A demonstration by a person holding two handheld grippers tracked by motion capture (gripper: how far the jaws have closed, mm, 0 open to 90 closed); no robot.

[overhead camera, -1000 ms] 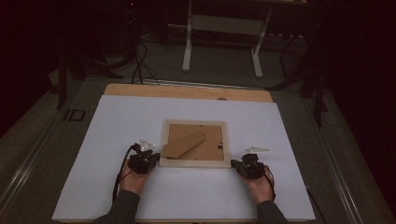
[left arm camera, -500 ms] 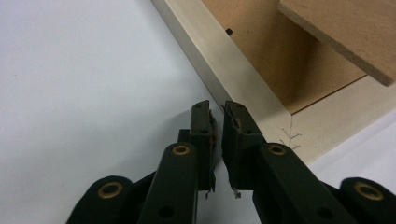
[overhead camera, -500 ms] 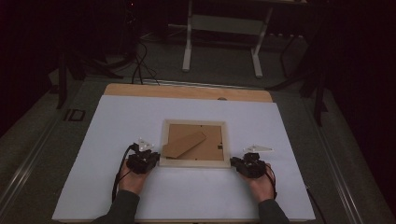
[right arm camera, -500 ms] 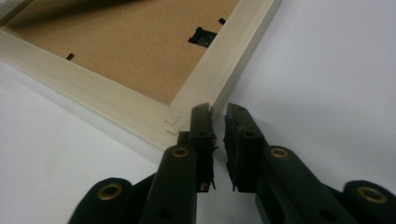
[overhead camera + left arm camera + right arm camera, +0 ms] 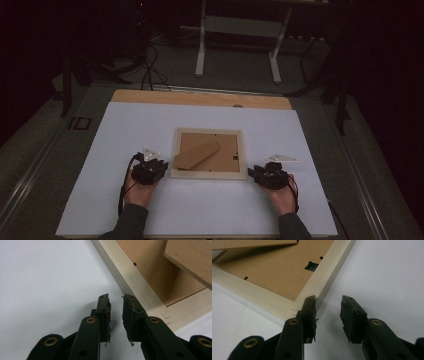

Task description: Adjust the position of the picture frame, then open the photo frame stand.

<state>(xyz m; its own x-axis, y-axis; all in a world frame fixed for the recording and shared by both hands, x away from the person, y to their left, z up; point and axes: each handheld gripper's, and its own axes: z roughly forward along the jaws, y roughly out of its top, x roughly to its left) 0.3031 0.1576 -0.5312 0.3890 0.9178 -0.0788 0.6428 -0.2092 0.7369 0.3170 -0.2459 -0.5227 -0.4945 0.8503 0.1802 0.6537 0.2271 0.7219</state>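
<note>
A white table (image 5: 125, 130) in a dark room holds a frame (image 5: 209, 174) at centre. Left gripper (image 5: 116, 308) narrowly open, right gripper (image 5: 328, 308) wider, both empty at the frame's lower corners.

**Frame face-down at centre, a gripper at each near corner**

I see the picture frame (image 5: 209, 154) lying back-up on the sheet (image 5: 125, 125) that covers the table (image 5: 200, 98), about midway left to right and a little toward my side. The stand flap (image 5: 196, 154) lies on the frame's backing board (image 5: 227, 150), over its left half, slanting from near-left to far-right. The left gripper (image 5: 158, 166) sits just beside the frame's near-left corner, its jaws on the sheet outside the left rail (image 5: 130, 277). The right gripper (image 5: 255, 174) sits at the near-right corner, one jaw against the corner, the other out over the sheet. Beyond the table's far edge stands a table base (image 5: 237, 30) on the floor.
</note>
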